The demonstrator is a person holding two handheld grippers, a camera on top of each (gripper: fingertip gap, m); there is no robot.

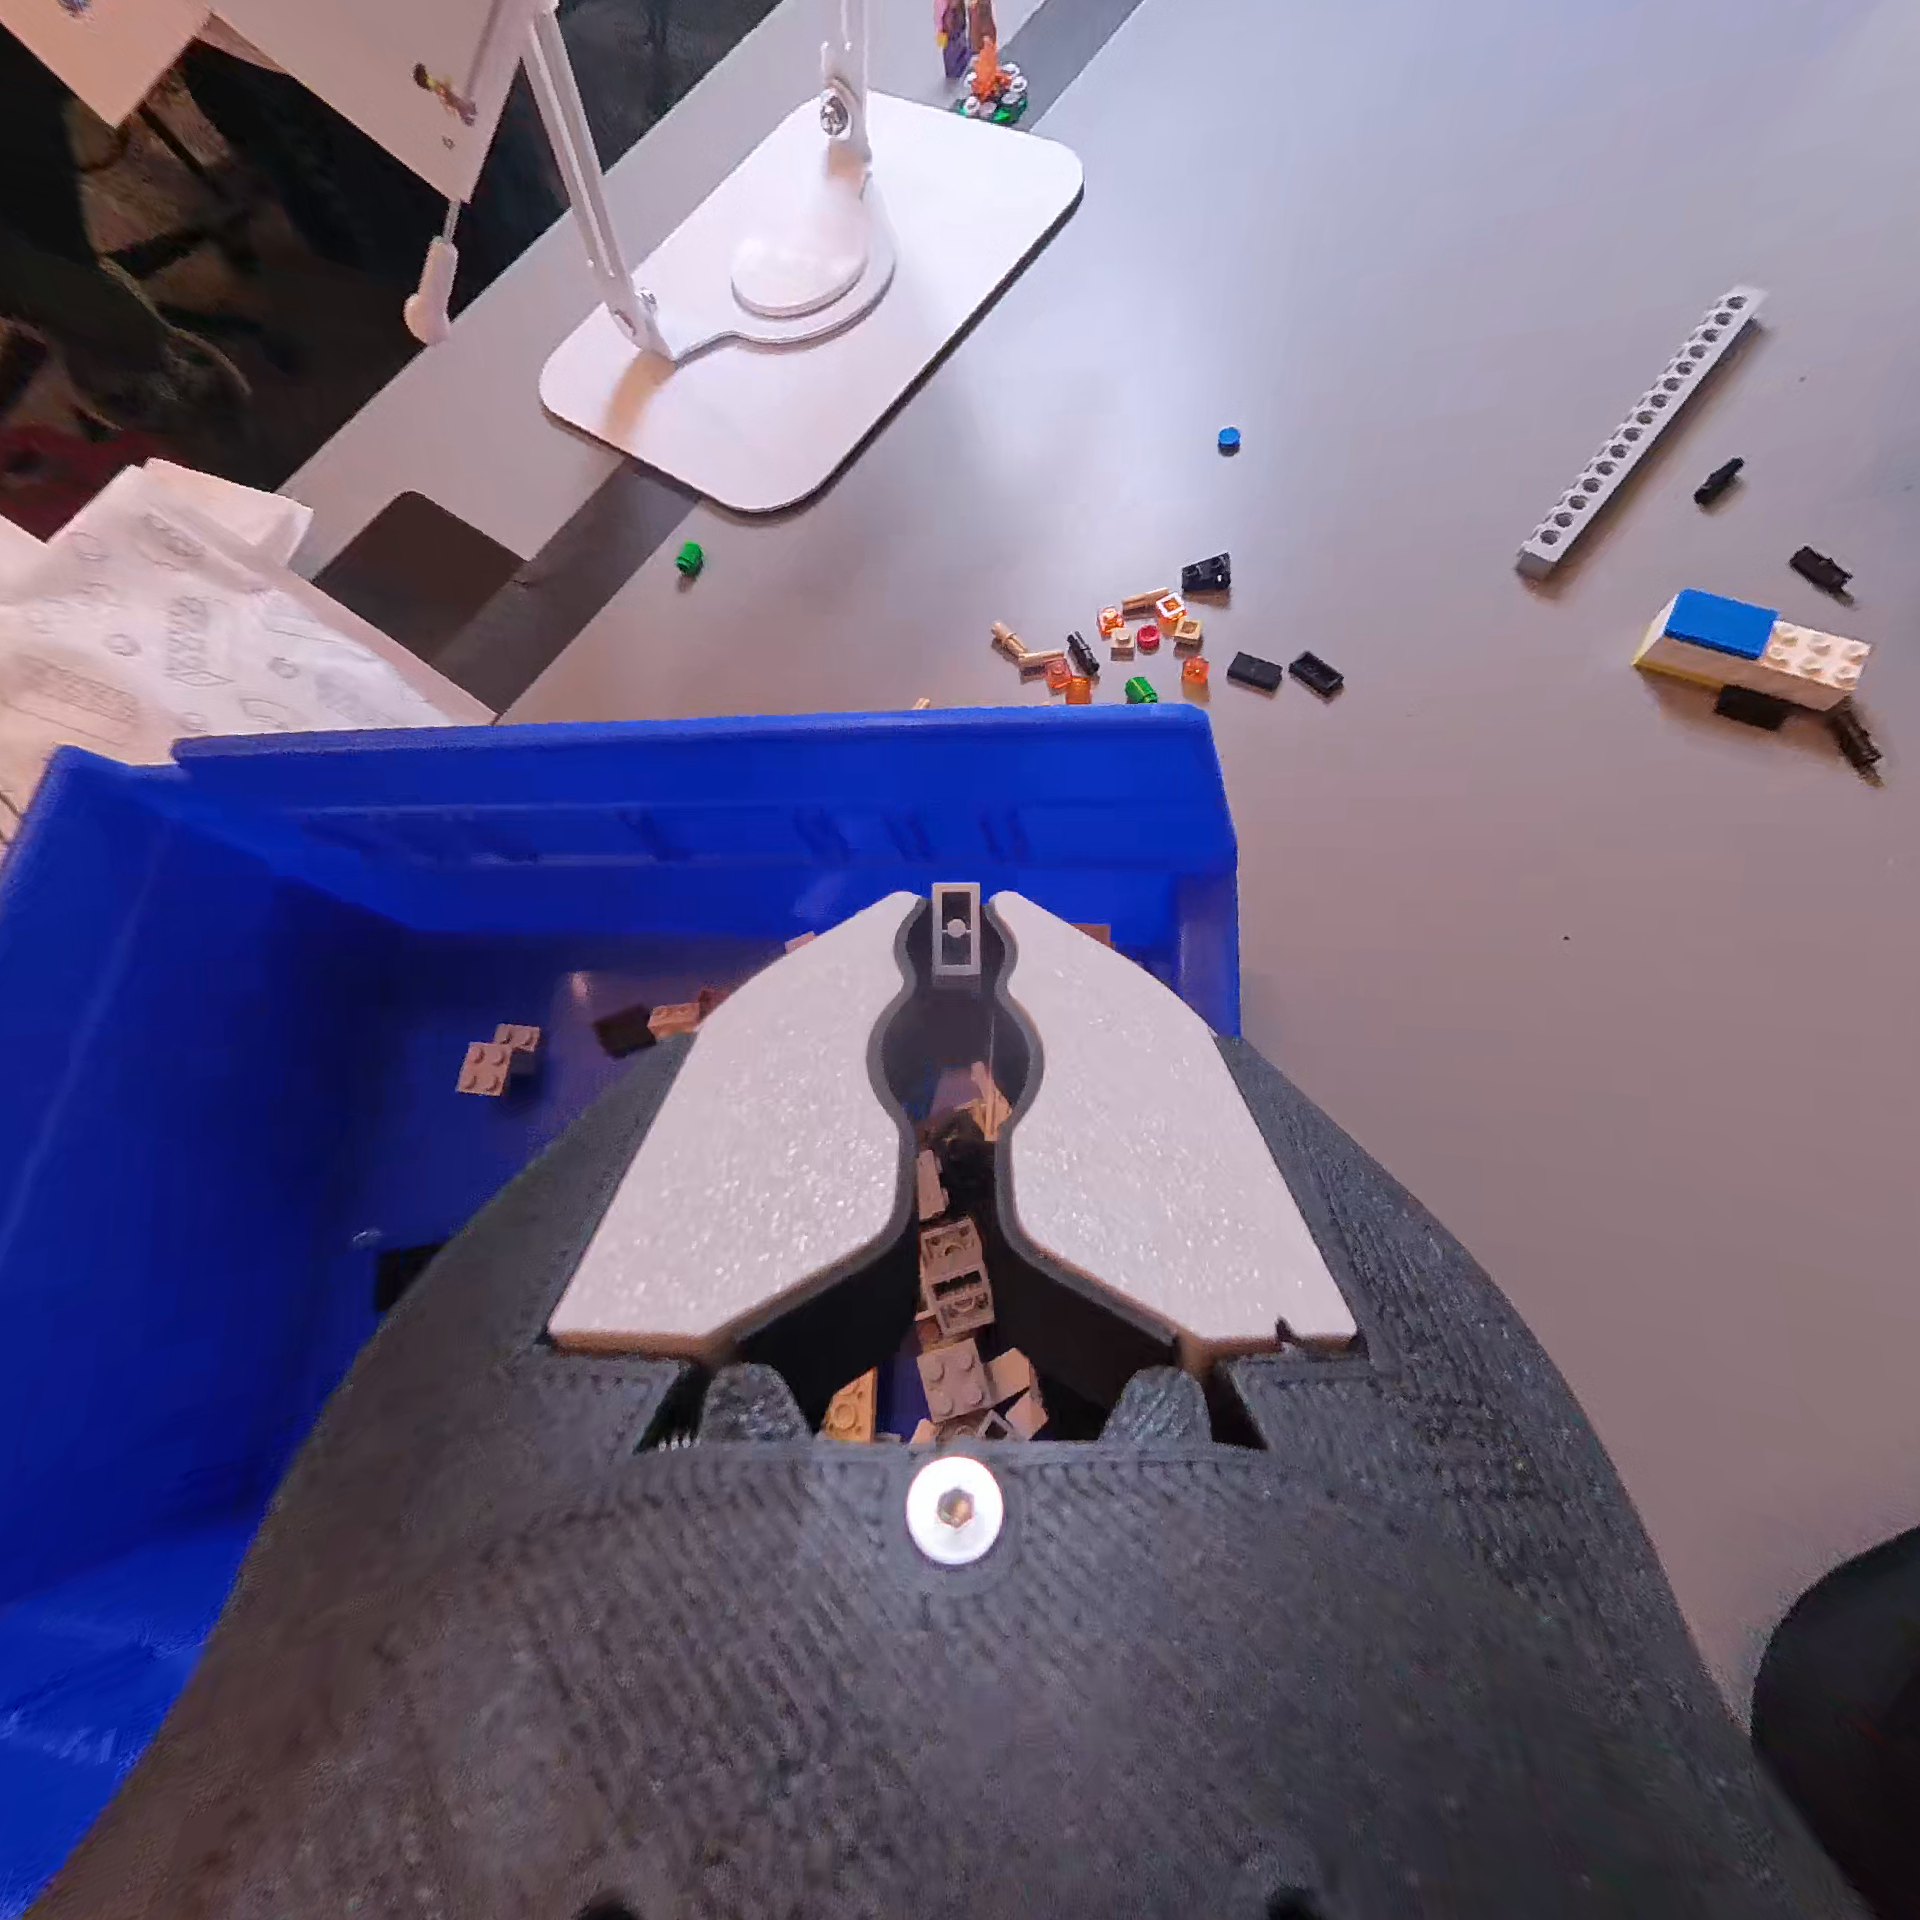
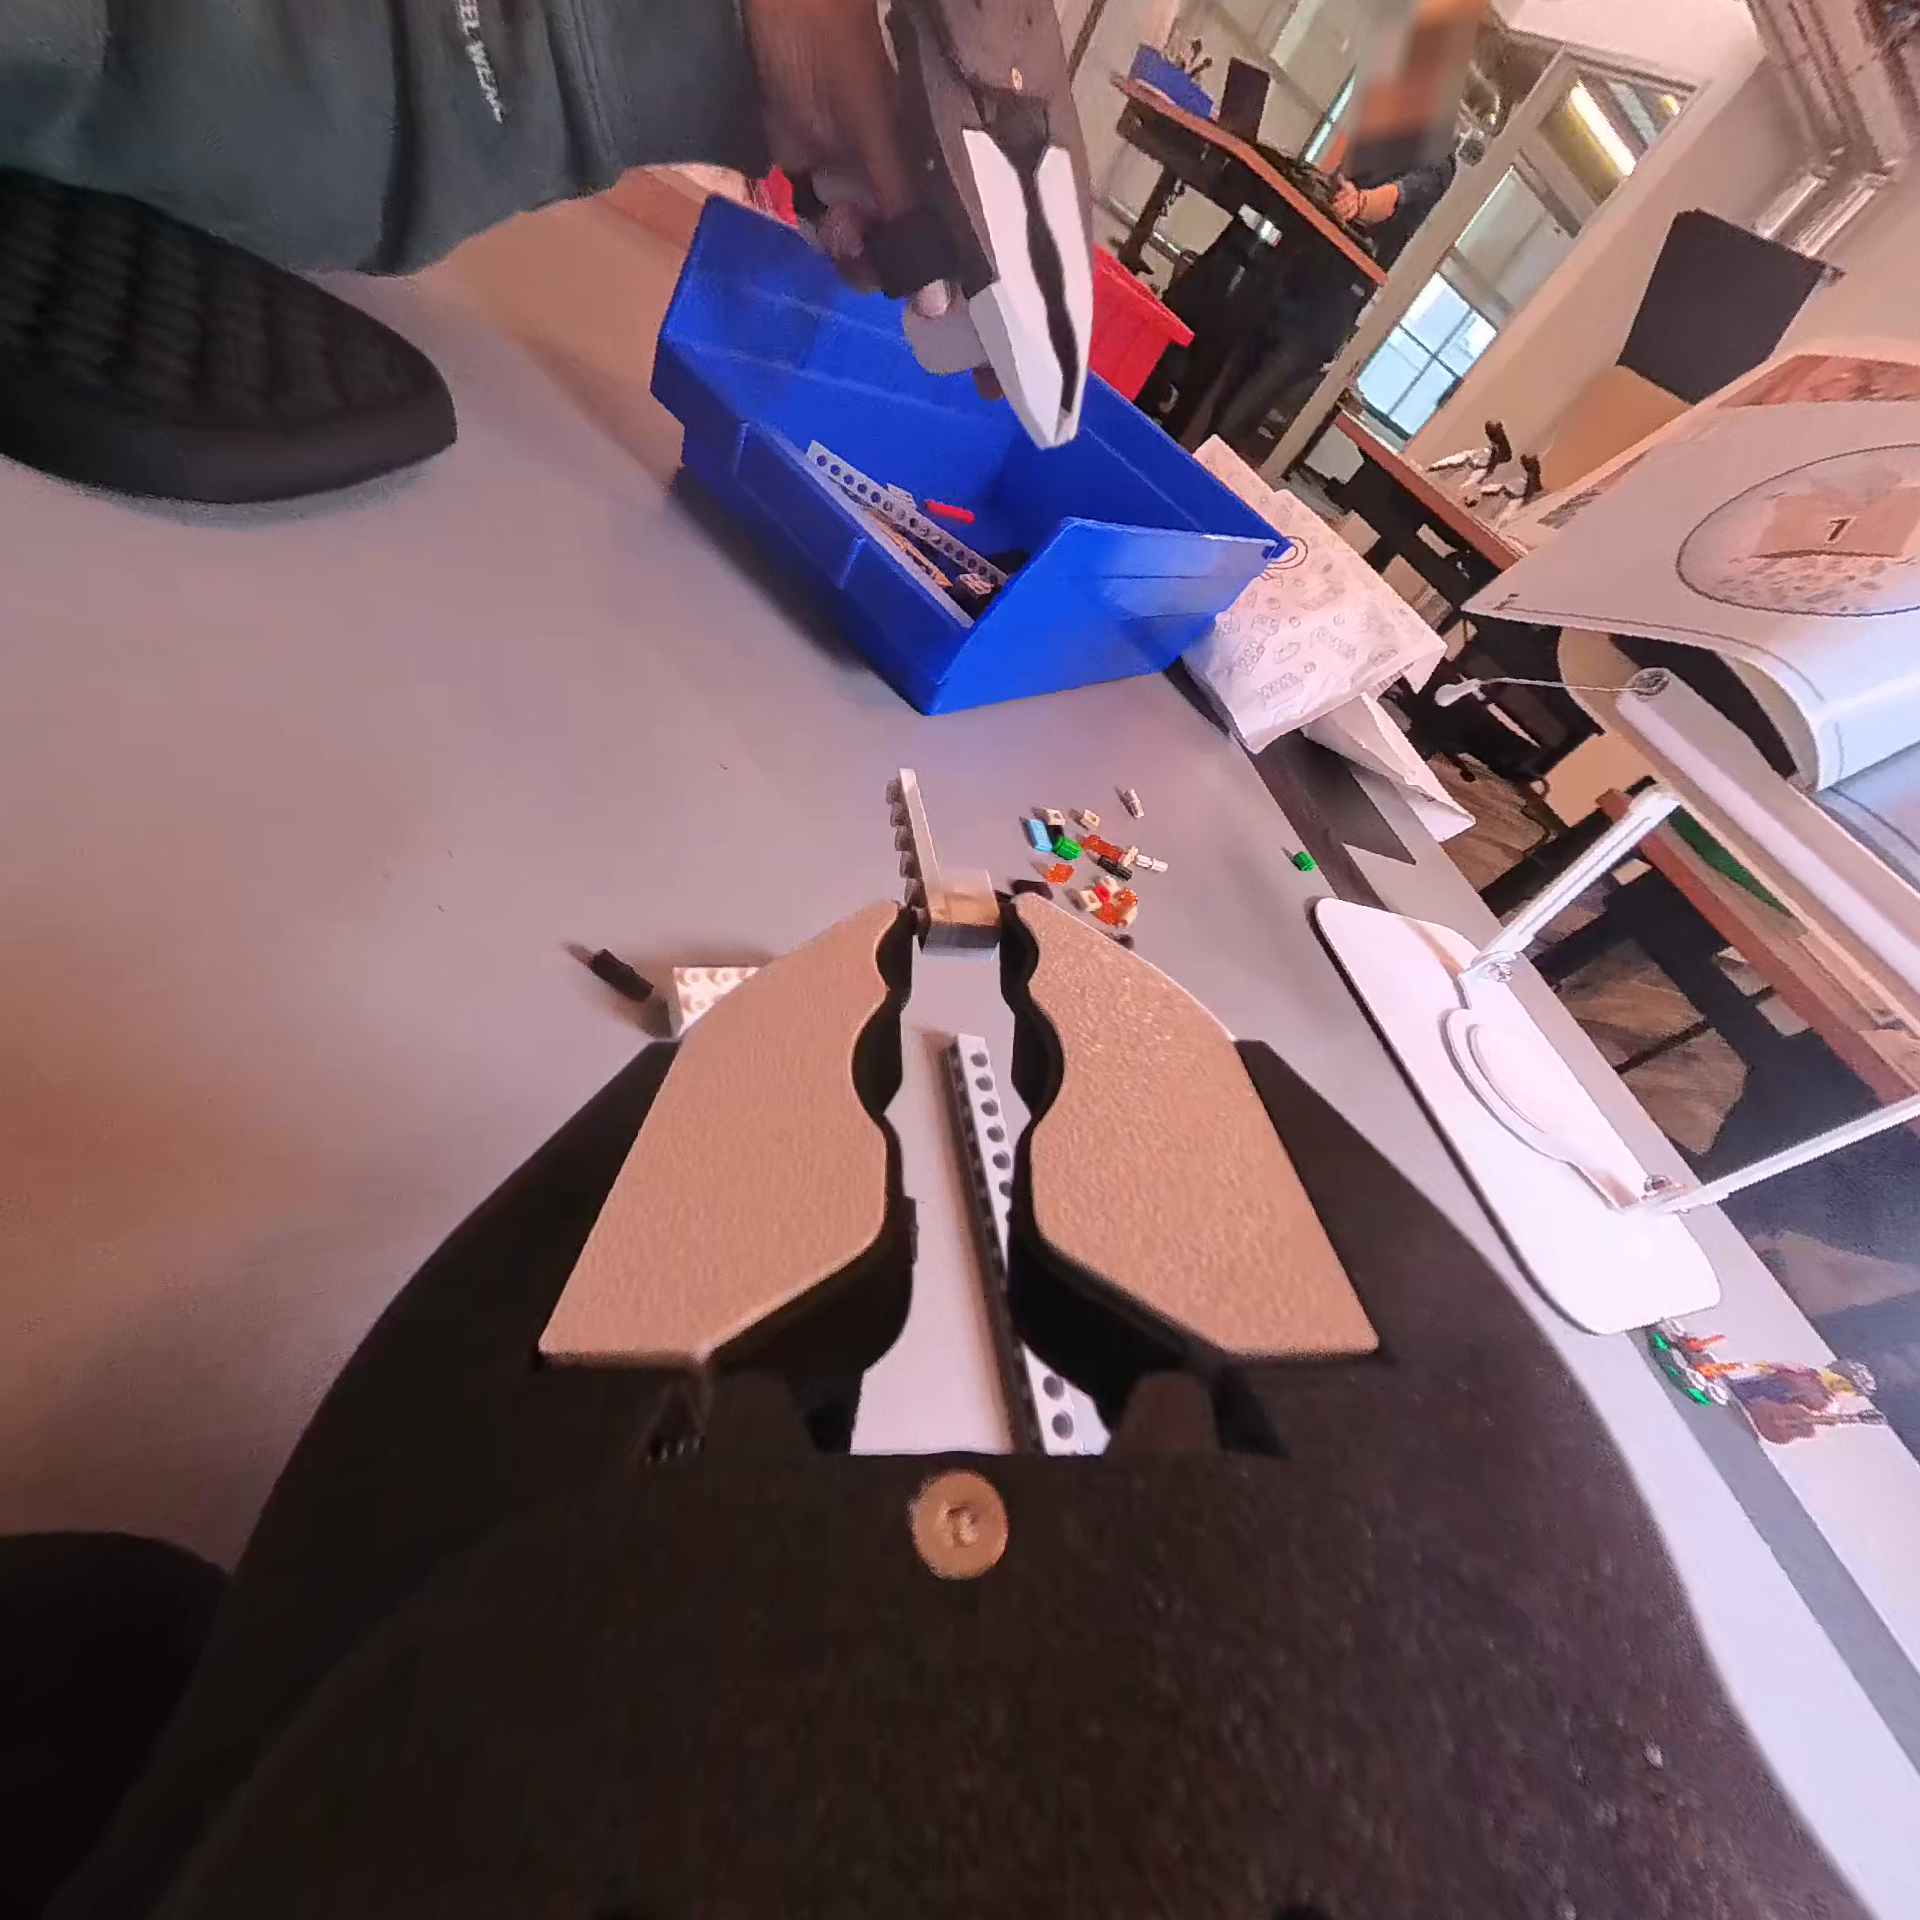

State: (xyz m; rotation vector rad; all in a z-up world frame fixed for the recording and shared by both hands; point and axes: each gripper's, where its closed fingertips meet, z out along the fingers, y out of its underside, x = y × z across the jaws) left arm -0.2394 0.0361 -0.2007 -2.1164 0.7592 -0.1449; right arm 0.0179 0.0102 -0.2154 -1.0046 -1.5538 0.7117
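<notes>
Left gripper point(image 1: 957, 940): jaws nearly closed, fingertips point(image 1: 883, 935) pinching a small grey rectangular plastic plate point(image 1: 956, 928), underside up, raised above the interior of a blue plastic storage bin point(image 1: 623, 821). Loose tan, brown and grey bricks point(image 1: 499, 1058) lying on the bin floor beneath. Same gripper also seen in the right wrist view point(image 2: 1055, 416), poised over the bin point(image 2: 1091, 603).

Right gripper point(image 2: 958, 925): jaws partly open, pads closed against both sides of a grey plastic brick assembly point(image 2: 961, 914), a block with a narrow studded plate rising from it, held clear of the grey tabletop point(image 2: 416, 779). Long light-grey beam with a row of holes point(image 2: 987, 1132) lying on the table beneath the jaws.

Beyond the bin: cluster of small orange, tan, black, red and green pieces point(image 1: 1143, 644) scattered on the table. White, blue and yellow brick block point(image 1: 1756, 649) well to the right. White lamp base point(image 1: 810, 322) at the far edge; printed white paper bag point(image 1: 156, 623) beside the bin.
</notes>
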